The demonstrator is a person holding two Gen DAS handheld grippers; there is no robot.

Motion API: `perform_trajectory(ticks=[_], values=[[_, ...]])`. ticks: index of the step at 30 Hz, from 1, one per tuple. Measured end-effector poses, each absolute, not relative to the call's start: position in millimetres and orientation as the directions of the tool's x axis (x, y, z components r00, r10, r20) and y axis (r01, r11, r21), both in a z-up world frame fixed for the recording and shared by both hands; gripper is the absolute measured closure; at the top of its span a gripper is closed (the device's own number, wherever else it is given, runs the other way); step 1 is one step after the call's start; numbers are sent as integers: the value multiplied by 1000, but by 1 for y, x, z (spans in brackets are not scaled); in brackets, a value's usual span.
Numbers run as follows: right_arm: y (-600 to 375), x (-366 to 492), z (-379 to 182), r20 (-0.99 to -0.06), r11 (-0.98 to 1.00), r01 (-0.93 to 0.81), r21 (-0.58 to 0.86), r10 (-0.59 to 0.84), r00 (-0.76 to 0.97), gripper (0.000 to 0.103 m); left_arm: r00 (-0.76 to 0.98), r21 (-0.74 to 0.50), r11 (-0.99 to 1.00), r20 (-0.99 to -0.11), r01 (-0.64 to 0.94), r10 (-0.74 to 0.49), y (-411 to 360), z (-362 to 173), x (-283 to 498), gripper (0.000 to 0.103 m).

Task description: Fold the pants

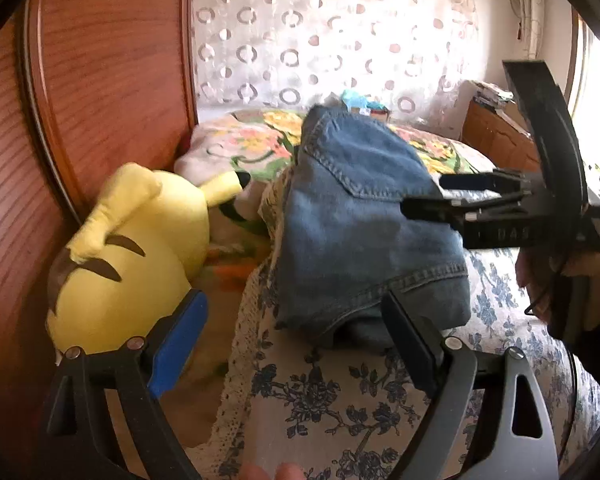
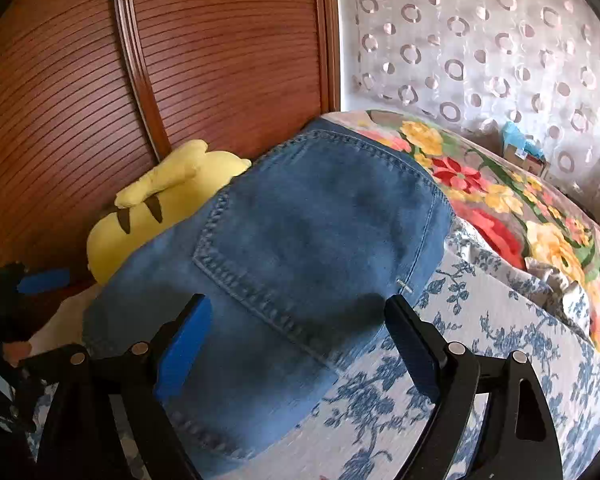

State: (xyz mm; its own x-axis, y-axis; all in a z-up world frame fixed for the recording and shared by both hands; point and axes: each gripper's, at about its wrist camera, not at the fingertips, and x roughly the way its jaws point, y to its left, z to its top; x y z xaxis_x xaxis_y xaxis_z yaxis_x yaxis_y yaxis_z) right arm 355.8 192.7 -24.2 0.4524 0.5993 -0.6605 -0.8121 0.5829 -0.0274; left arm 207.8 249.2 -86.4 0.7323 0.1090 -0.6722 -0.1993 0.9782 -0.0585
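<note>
The blue denim pants (image 1: 364, 220) lie folded in a compact stack on the blue-floral bedspread (image 1: 332, 408); a back pocket faces up in the right wrist view (image 2: 308, 240). My left gripper (image 1: 296, 344) is open and empty, its jaws wide apart just in front of the stack's near edge. My right gripper (image 2: 298, 344) is open and empty, hovering over the near part of the pants. It also shows in the left wrist view (image 1: 424, 196), coming in from the right above the stack.
A yellow plush toy (image 1: 132, 264) lies left of the pants against the wooden headboard (image 1: 100, 80). A bright flowered blanket (image 2: 520, 200) covers the far bed. A curtain (image 1: 340, 32) hangs behind, with small boxes (image 1: 364, 106) and a wooden nightstand (image 1: 496, 136) at the back right.
</note>
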Motion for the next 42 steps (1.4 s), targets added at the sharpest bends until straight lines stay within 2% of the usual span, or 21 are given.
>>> perform_trajectory(ticks=[9, 42], values=[[178, 333, -16, -637, 595, -804, -22, 611, 470, 10, 753, -28, 971, -637, -236, 164, 244, -67, 190, 14], [66, 195, 16, -543, 640, -768, 1, 646, 537, 10, 796, -49, 972, -584, -232, 160, 188, -28, 116, 14]])
